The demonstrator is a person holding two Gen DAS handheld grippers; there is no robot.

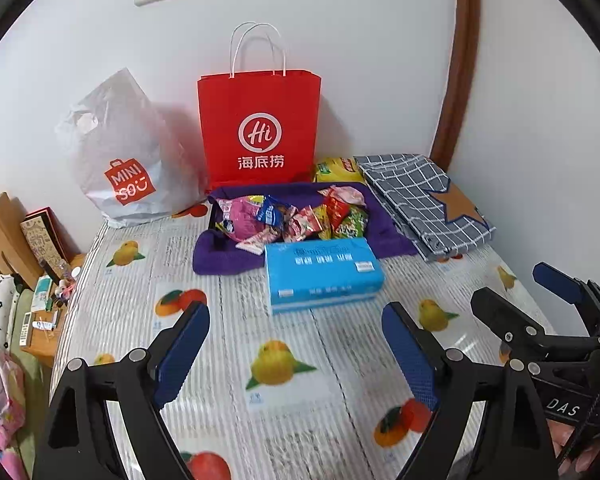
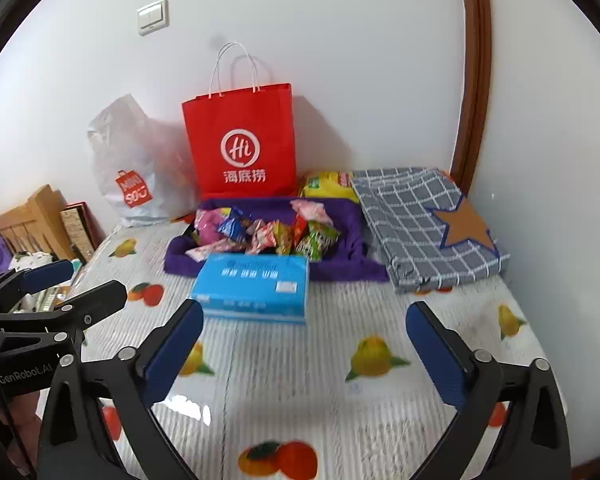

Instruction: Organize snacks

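Both grippers' fingers (image 1: 188, 344) apart, empty — snacks (image 1: 296, 216) on purple towel (image 1: 220, 254).

We see even bright light | glare on cloth (image 2: 188, 406) below gripper | soft blur | edges bent, black corners

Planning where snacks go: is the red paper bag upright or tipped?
Upright: the red paper bag stands on its base against the wall, handles pointing up, behind the snacks.
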